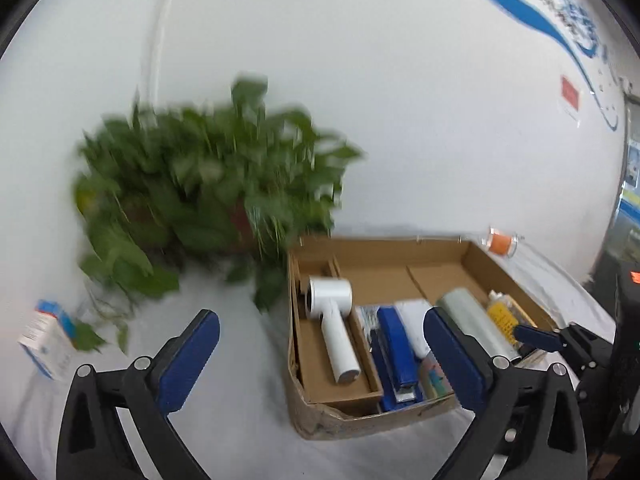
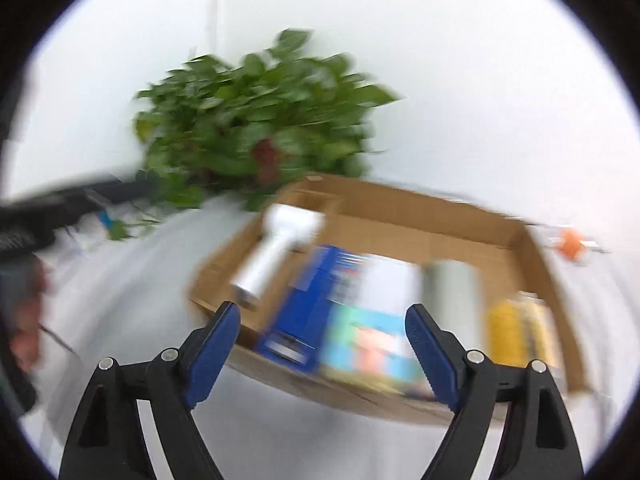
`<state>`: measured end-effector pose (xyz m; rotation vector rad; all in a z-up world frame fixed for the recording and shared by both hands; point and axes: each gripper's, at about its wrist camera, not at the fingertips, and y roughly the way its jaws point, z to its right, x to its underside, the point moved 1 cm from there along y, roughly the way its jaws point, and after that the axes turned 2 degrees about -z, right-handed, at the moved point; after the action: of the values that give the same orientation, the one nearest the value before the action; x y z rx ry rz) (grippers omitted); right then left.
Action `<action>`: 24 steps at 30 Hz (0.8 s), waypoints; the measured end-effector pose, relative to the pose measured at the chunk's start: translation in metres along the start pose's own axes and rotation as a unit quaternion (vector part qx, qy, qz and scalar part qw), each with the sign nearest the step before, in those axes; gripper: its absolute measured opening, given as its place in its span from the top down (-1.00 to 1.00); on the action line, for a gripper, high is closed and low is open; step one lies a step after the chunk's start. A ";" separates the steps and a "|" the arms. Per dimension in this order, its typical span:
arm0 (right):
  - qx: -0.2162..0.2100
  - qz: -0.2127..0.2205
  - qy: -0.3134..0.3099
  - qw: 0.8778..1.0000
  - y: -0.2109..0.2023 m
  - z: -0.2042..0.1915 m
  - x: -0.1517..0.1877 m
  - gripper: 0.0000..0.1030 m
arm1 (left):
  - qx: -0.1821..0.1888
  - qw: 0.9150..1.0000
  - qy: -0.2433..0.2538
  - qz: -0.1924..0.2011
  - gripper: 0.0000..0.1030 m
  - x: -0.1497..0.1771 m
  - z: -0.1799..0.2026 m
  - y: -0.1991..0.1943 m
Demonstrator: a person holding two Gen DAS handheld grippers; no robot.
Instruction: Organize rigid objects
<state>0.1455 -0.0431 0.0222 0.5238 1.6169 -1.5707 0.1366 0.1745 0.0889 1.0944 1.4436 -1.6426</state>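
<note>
An open cardboard box (image 1: 360,420) lies on a white-covered table. In its left slot rests a white handheld device (image 1: 332,328). To the right of that are a blue stapler (image 1: 396,356), a colourful small box (image 1: 434,380), a clear film roll (image 1: 476,320) and a yellow pack (image 1: 504,316). My left gripper (image 1: 320,316) hangs open before the box, with nothing between its pads. My right gripper (image 2: 323,309) is open and empty too, just short of the box (image 2: 400,208), over the stapler (image 2: 304,312) and colourful box (image 2: 368,340). The right wrist view is blurred.
A leafy potted plant (image 1: 208,184) stands against the white wall behind and left of the box. A small blue-and-white carton (image 1: 46,336) lies at far left. A clear item with an orange part (image 1: 502,240) sits behind the box's right corner.
</note>
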 end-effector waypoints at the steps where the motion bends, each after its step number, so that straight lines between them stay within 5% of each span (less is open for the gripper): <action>1: 0.013 0.000 0.010 1.000 -0.006 0.010 0.007 -0.64 | -0.010 1.000 0.006 0.007 -1.00 0.006 0.010 -0.007; 6: 0.037 -0.022 0.067 0.997 -0.032 0.060 0.039 -0.64 | -0.027 0.999 -0.017 -0.011 -0.99 0.046 0.059 -0.014; 14: 0.055 -0.004 0.059 0.997 -0.060 0.088 0.059 -0.64 | -0.027 0.999 -0.010 -0.013 -0.99 0.075 0.138 -0.022; 24: 0.064 0.006 0.061 0.996 -0.067 0.098 0.068 -0.64 | -0.018 0.999 -0.006 -0.034 -0.99 0.074 0.157 -0.013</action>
<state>0.0793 -0.1631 0.0208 0.7088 1.6063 -1.6690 0.0698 0.0241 0.0314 1.0249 1.5112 -1.6614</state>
